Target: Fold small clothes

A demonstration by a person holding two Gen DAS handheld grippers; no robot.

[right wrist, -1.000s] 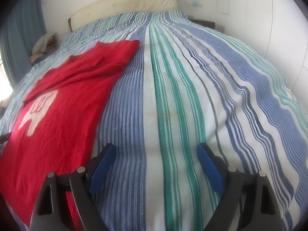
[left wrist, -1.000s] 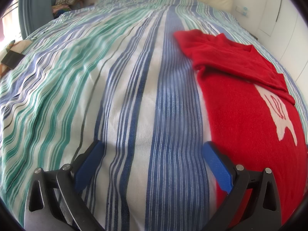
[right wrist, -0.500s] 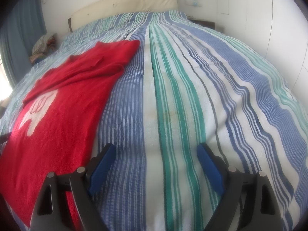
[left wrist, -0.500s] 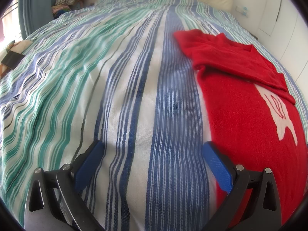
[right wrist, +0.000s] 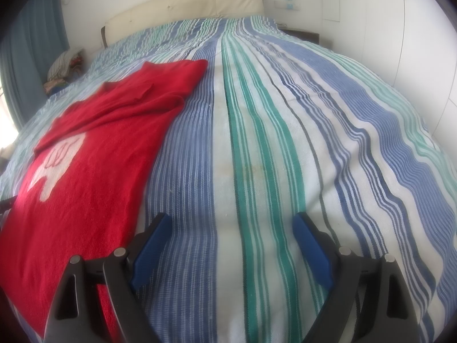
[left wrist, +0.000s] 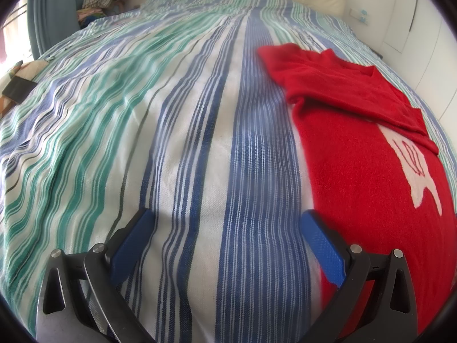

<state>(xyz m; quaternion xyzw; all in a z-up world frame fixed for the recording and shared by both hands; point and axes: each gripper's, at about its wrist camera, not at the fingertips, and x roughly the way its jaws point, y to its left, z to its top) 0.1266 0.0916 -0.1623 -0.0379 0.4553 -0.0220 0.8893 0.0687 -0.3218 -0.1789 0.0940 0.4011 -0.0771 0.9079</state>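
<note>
A wide bed [left wrist: 171, 143] fills both views, covered by a bedspread [right wrist: 271, 157] striped lengthwise in blue, green and white, with a padded cream headboard [right wrist: 185, 5] against the white wall at its far end. On the bedspread lies a red sweater [left wrist: 357, 171], spread flat with its body running toward the foot of the bed; in the left wrist view it takes up the right side of the bed, in the right wrist view [right wrist: 85, 157] the left side, so it lies between the two grippers. Its upper part is folded over: sleeves cross the chest in a band that covers the top of a white figure [left wrist: 420, 177] knitted into the front. Blue curtains [right wrist: 28, 57] hang at the window side of the room, and a small heap of folded fabrics [left wrist: 102, 3] sits beside the bed near them. The left gripper [left wrist: 225, 225] hangs over bare striped cloth just beside the sweater's edge, its jaws spread wide with nothing between the blue pads [left wrist: 131, 243]. The right gripper [right wrist: 231, 228] is likewise over bare bedspread beside the sweater's other edge, jaws released and wide apart, the pads [right wrist: 311, 251] grasping nothing. Neither gripper touches the sweater.
</note>
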